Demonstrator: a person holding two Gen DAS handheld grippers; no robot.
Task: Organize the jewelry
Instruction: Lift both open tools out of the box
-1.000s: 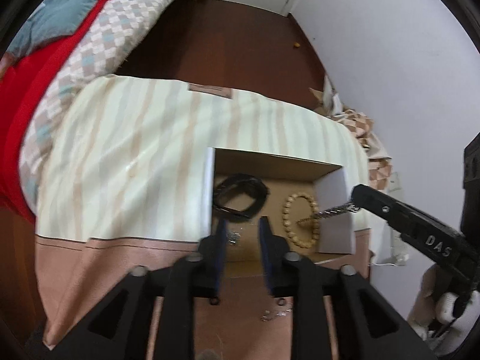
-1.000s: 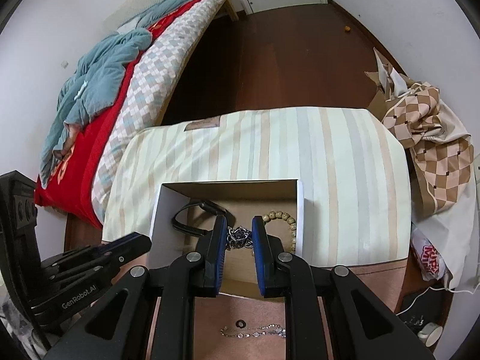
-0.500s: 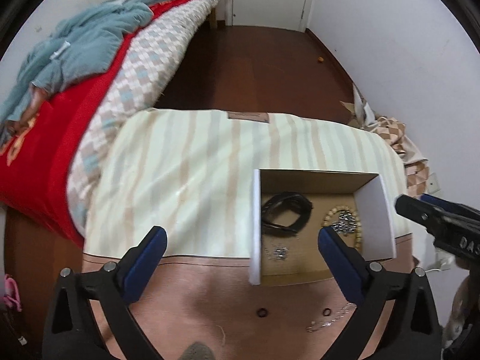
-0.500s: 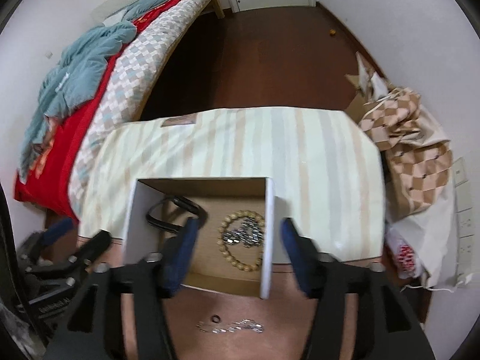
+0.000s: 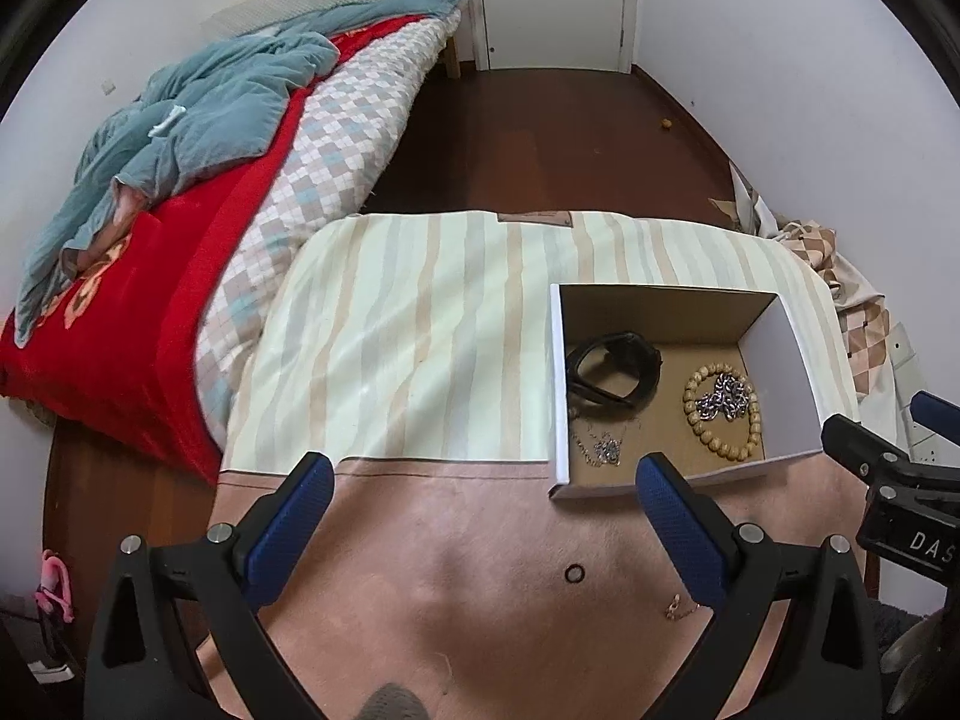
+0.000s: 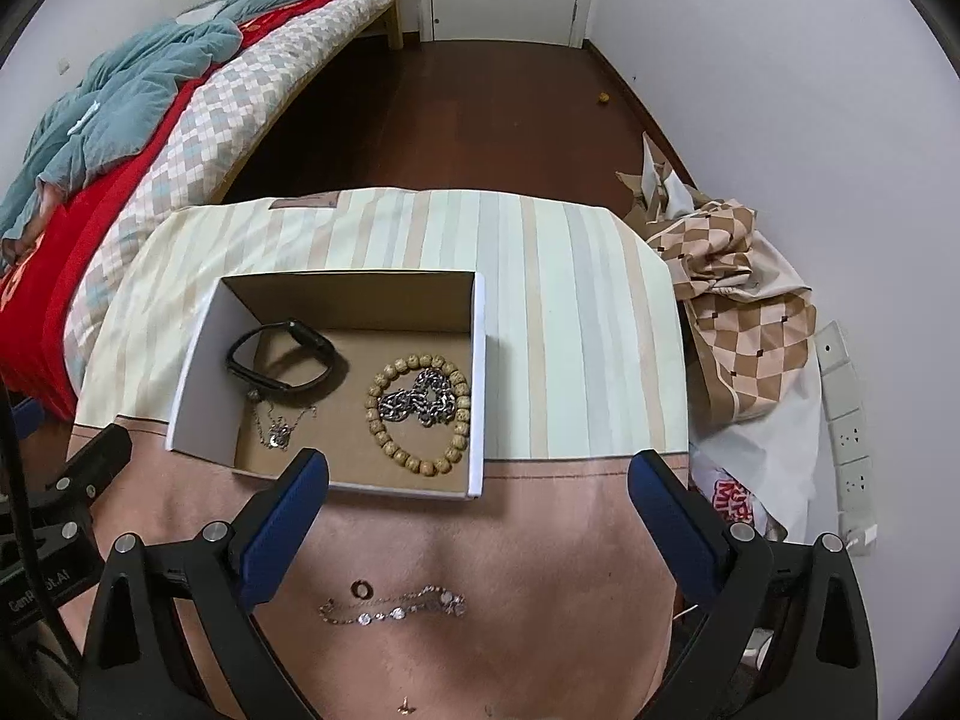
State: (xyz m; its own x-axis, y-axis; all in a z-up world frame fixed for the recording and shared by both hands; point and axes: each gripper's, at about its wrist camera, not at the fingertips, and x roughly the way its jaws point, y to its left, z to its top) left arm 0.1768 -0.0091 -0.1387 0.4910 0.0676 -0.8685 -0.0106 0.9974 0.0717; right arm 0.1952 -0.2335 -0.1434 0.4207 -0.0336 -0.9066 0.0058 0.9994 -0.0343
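1. A shallow cardboard box (image 6: 480,372) with white outer walls and a brown inside sits on the bench (image 6: 540,630), straddling the line between the striped cloth and the pink cloth. In the right wrist view its long axis runs roughly from 9 to 3 o'clock, with its open top facing up.
2. Inside the box, at its 10 o'clock corner, a black watch band (image 6: 282,360) stands on edge as a closed loop, its long axis running from 9 to 3 o'clock.
3. A ring of tan wooden beads (image 6: 420,465) lies flat on the right half of the box floor, slightly oval, its long axis running from 12 to 6 o'clock.
4. A chunky silver chain (image 6: 417,402) is heaped across the upper part of the bead ring, touching the beads.
5. A thin silver necklace (image 6: 277,432) with a small pendant lies just below the watch band, towards 7 o'clock.
6. Outside the box, on the pink cloth at 6 o'clock, a fine bracelet (image 6: 393,606) with small round stones stretches from 9 to 3 o'clock; a small dark ring (image 6: 361,588) sits just beside its left part.
7. The right claw (image 6: 477,483) has its blue-padded fingers wide apart and holds nothing, above the near box edge.
8. The left claw (image 5: 480,483) is likewise spread wide and empty, to the left of the box (image 5: 558,396).
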